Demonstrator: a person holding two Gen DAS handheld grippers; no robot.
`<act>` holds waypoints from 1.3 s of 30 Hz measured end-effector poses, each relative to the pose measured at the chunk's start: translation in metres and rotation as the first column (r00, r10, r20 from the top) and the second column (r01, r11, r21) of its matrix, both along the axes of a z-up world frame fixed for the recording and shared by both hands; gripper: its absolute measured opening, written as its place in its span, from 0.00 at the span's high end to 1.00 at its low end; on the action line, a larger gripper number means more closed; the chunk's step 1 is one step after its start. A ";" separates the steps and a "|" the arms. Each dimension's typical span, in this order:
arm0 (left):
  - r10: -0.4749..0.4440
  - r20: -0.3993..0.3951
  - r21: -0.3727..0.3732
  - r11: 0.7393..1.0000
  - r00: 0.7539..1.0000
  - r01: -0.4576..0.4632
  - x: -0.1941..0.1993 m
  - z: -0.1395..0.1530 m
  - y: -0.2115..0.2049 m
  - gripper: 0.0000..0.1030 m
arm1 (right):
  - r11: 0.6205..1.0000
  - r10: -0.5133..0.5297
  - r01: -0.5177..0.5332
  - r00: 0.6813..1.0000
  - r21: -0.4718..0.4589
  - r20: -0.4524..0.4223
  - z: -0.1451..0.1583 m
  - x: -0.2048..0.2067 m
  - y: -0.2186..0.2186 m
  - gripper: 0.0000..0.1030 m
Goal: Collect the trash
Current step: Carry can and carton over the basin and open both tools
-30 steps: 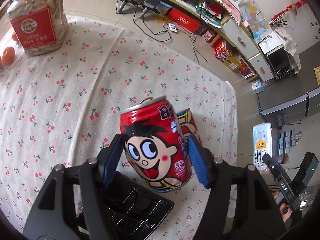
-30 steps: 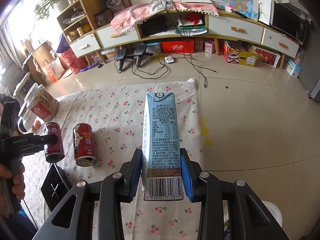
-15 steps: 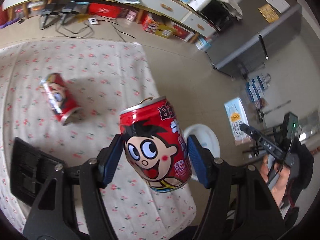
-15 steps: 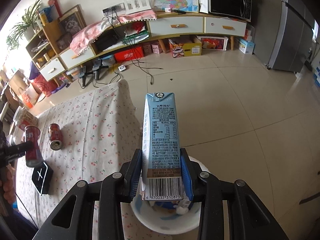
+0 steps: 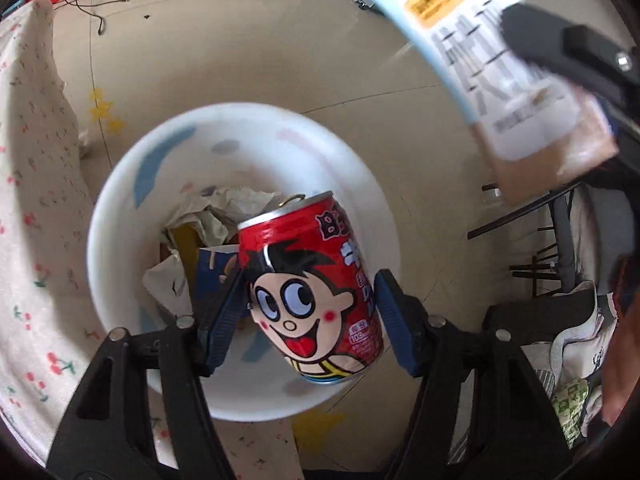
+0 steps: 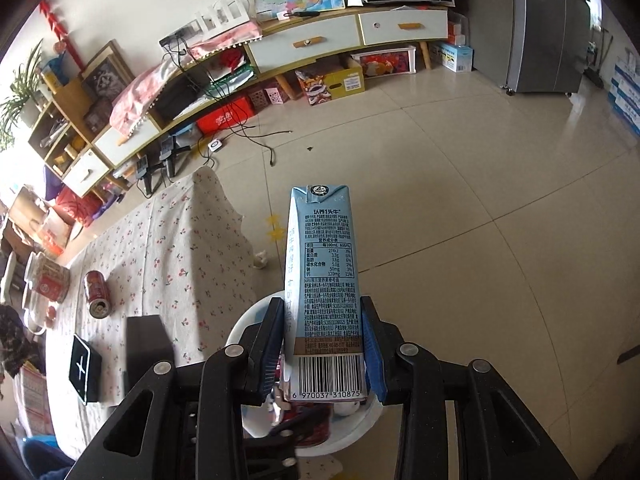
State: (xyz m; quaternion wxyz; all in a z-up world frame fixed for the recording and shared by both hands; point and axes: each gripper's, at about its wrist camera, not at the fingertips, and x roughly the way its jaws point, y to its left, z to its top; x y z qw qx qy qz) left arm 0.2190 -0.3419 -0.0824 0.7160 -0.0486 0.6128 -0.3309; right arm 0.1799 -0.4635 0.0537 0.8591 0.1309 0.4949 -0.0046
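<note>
My left gripper (image 5: 308, 320) is shut on a red cartoon-face can (image 5: 308, 284) and holds it over the white trash bin (image 5: 120, 184), which holds crumpled paper and wrappers (image 5: 208, 216). My right gripper (image 6: 322, 344) is shut on a light blue milk carton (image 6: 324, 280) above the same bin (image 6: 244, 320). The carton also shows blurred at the upper right of the left wrist view (image 5: 492, 60). A second red can (image 6: 96, 294) lies on its side on the cherry-print tablecloth (image 6: 168, 248).
A black tray (image 6: 84, 368) and a snack jar with a red label (image 6: 48, 280) sit on the table. The bin stands on the tiled floor (image 6: 480, 200) beside the table's edge. A chair with clothes (image 5: 560, 320) is to the right.
Both grippers have moved from over the table to above the white bin beside it. Each holds the same item as before. The carton has come close to the left gripper.
</note>
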 end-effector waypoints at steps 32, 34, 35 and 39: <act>0.213 0.030 -0.088 0.974 0.977 -0.210 0.004 0.075 0.160 0.34 | 0.983 0.147 -0.178 0.915 -0.050 -0.375 -0.096 0.017 0.047 0.64; 0.221 0.028 -0.090 0.972 0.975 -0.217 0.003 0.073 0.163 0.34 | 0.982 0.166 -0.188 0.917 -0.027 -0.364 -0.097 0.019 0.050 0.64; 0.223 0.030 -0.094 0.971 0.974 -0.220 0.002 0.074 0.164 0.34 | 0.981 0.177 -0.195 0.916 -0.013 -0.359 -0.097 0.020 0.052 0.64; 0.237 0.029 -0.100 0.967 0.971 -0.233 0.002 0.074 0.166 0.34 | 0.968 0.229 -0.250 0.922 -0.028 -0.313 -0.096 0.026 0.062 0.62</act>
